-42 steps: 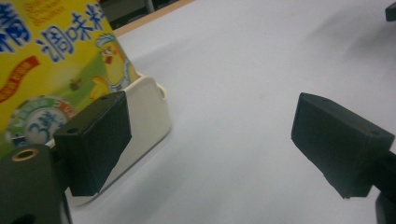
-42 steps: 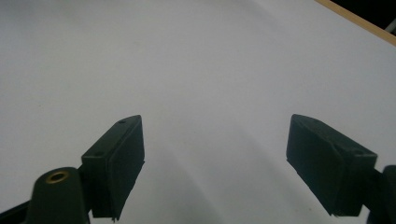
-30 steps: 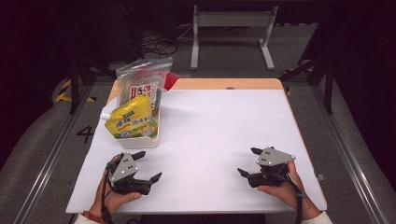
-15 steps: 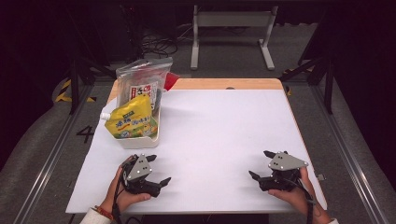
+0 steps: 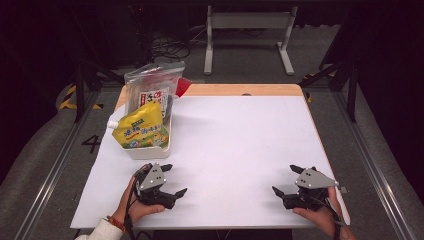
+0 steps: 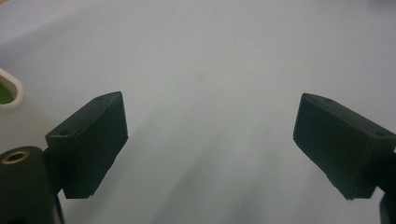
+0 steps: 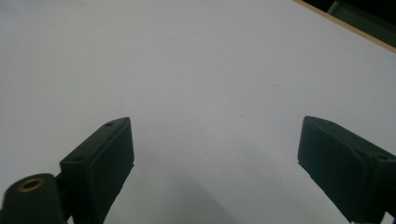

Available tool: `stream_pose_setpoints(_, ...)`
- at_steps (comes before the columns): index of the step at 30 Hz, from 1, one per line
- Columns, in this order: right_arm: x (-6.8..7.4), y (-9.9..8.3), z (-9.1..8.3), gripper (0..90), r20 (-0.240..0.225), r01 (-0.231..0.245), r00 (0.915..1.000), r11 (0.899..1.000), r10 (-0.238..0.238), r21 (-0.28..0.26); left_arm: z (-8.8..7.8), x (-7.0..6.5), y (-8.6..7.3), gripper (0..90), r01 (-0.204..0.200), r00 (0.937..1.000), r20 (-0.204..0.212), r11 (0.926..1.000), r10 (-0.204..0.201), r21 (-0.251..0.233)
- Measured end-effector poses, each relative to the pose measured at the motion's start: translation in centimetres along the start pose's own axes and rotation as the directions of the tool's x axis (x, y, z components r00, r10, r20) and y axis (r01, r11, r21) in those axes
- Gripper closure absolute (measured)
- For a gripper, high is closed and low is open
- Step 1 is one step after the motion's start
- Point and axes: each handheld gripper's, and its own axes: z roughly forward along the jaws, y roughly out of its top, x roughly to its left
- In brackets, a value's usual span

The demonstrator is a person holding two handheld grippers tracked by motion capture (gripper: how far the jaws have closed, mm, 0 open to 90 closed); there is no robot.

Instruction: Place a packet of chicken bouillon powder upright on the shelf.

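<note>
High view: white table (image 5: 235, 150), wooden strip along its far edge. 2 grippers low over the near edge, well apart from each other.

Left gripper (image 5: 170, 180): near-left part of the table, held in the person's left hand (image 5: 131, 205), white sleeve cuff at the wrist. Jaws spread wide, nothing between them. Left gripper view confirms it: left gripper (image 6: 210, 144) with both black pads apart, only bare white surface in the gap. A sliver of the bin's (image 6: 10, 88) white rim with green inside shows at the left edge of that view.

Right gripper (image 5: 287, 180): near-right part of the table, held in the right hand (image 5: 320, 217). Jaws have just been opening and now stand wide, nothing between them. Right gripper view: right gripper (image 7: 215, 158), pads far apart over bare white table; the wooden edge strip crosses the top right corner.

White bin (image 5: 150, 147): left side of the table, just beyond the left gripper, near it but not touching. Inside it, a yellow pouch (image 5: 140, 127) with a white spout, leaning toward the near-left. Behind the pouch, a clear zip bag (image 5: 152, 87) with a printed packet inside stands upright, its top rising above the bin. Something red (image 5: 182, 86) shows just behind the bag; too little of it visible to tell what.

Neither gripper touches the bin or its contents.
</note>
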Motion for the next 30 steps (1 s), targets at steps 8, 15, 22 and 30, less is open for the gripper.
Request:
stream_pose_setpoints(8, 0.18, 0.20, -0.04, 10.7, 0.019, 0.001, 0.9998, 1.000, 0.000, -0.009, -0.22, 0.04, -0.18, 9.8, 0.010, 0.9999, -0.001, 0.9999, -0.010, -0.004)
stream_pose_setpoints(15, 0.52, 0.29, 0.24, 10.8, 0.014, 0.020, 0.9997, 1.000, -0.020, -0.009, -0.35, 0.20, -0.16, 8.9, 0.021, 0.9998, 0.003, 0.9995, -0.021, -0.024)
stream_pose_setpoints(22, 0.41, 0.16, 0.31, 10.8, 0.010, 0.022, 0.9997, 1.000, -0.022, -0.006, -0.09, 0.13, -0.09, 8.7, 0.006, 1.0000, 0.006, 0.9999, -0.006, -0.010)
stream_pose_setpoints(30, 0.40, 0.14, 0.33, 10.8, 0.013, 0.022, 0.9997, 1.000, -0.022, -0.006, -0.12, 0.30, -0.07, 8.7, -0.001, 1.0000, -0.006, 1.0000, 0.001, -0.002)
